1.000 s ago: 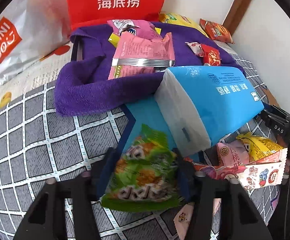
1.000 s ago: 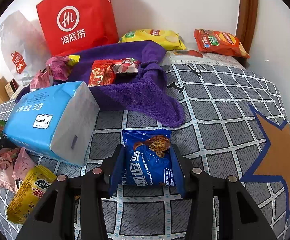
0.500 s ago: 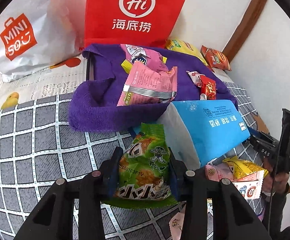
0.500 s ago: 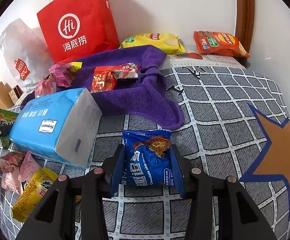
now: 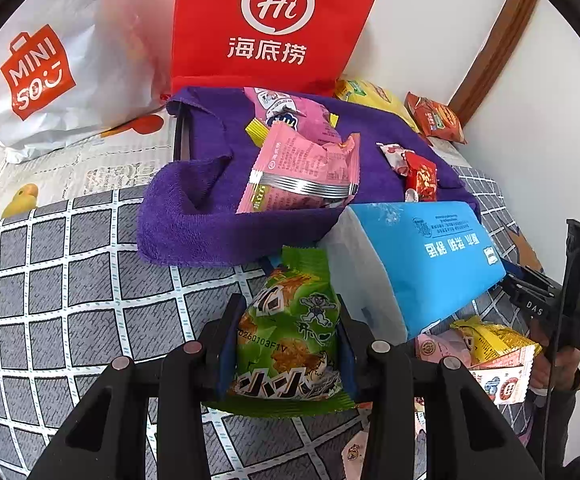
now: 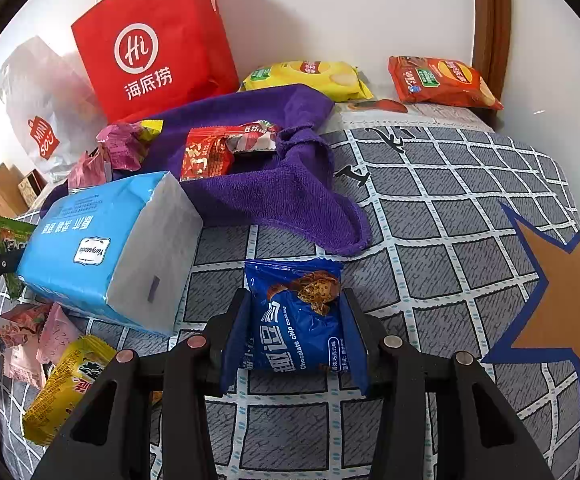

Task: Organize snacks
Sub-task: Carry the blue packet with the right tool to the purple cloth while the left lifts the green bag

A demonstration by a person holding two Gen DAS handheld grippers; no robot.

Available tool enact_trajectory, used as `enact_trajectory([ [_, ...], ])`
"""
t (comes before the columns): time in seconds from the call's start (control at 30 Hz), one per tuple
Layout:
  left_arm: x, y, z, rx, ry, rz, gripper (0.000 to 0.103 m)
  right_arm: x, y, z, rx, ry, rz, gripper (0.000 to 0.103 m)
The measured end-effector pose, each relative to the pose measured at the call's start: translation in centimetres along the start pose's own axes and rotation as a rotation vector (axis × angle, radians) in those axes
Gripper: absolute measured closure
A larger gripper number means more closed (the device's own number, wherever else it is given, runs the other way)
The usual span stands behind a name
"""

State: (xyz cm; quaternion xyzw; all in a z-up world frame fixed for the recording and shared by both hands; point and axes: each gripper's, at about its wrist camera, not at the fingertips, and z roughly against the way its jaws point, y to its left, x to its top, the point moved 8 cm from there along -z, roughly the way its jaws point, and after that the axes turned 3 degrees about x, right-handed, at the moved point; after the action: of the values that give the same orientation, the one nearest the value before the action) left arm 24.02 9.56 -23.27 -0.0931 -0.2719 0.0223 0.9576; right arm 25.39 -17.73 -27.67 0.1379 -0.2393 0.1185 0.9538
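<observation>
**Both grippers loaded over the bed**

Grey checked bed fills the view, purple towel at twelve o'clock, blue tissue pack at nine. Right gripper has its fingers clamped on the blue cookie pack. Left gripper pinches the green snack, tissue pack at two o'clock.

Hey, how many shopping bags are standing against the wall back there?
2. The red Haidilao bag stands behind the purple towel. The white Miniso bag leans beside it, on its left in both views. Others may be out of view.
</observation>
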Motion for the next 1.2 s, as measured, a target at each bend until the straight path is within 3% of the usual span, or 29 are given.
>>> enact_trajectory([
  [0.4, 0.5, -1.3, 1.8, -0.082, -0.054, -0.023, 0.064, 0.1, -0.4, 0.4, 0.023, -0.021, -0.036, 0.059],
  [0.53, 0.7, -1.3, 2.3, -0.101, -0.068, -0.009, 0.064, 0.1, -0.5, 1.2, -0.016, -0.035, -0.039, 0.059],
  [0.63, 1.0, -1.4, 2.8, -0.121, -0.086, 0.000, 0.064, 0.5, 0.3, 2.7, 0.003, -0.058, -0.049, 0.059],
  [0.87, 1.1, -1.7, 3.6, -0.126, -0.115, -0.007, 0.064, 3.2, 3.2, 6.6, 0.002, -0.137, -0.011, 0.059],
  [1.2, 1.1, -1.8, 3.6, -0.134, -0.116, -0.008, 0.064, 7.7, 6.4, 7.4, 0.069, -0.188, -0.004, 0.060],
])
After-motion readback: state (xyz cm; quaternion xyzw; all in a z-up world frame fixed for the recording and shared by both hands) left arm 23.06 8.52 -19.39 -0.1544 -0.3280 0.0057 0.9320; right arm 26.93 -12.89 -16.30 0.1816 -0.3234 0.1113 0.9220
